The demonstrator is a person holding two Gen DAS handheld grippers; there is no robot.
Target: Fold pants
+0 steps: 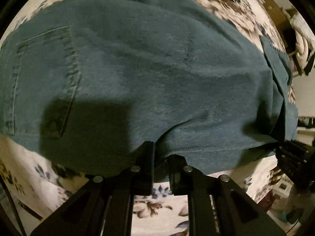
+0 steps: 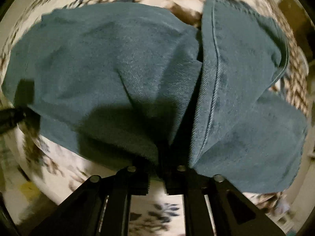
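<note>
Your left gripper point(image 1: 159, 157) has its jaws pinched together on the near hem edge of the pants point(image 1: 149, 74), and your right gripper point(image 2: 167, 157) likewise has its jaws clamped on a bunched fold of the same dark teal denim, where two layers meet at a seam. Outward from the left jaws, the cloth spreads broad and fairly smooth, with a stitched back pocket point(image 1: 41, 74) off to the left side; the right gripper's black body shows at the right edge of that view, holding the same edge further along. Outward from the right jaws, the fabric splits into two lobes, one lapped over the other, so the pants look already doubled at least once. They hang lifted just above the floral bedspread point(image 1: 155, 206), which shows beneath and around them. By my reading you are mid-fold: the carried edge has yet to be laid down, and the layers on the right still need squaring and smoothing.
</note>
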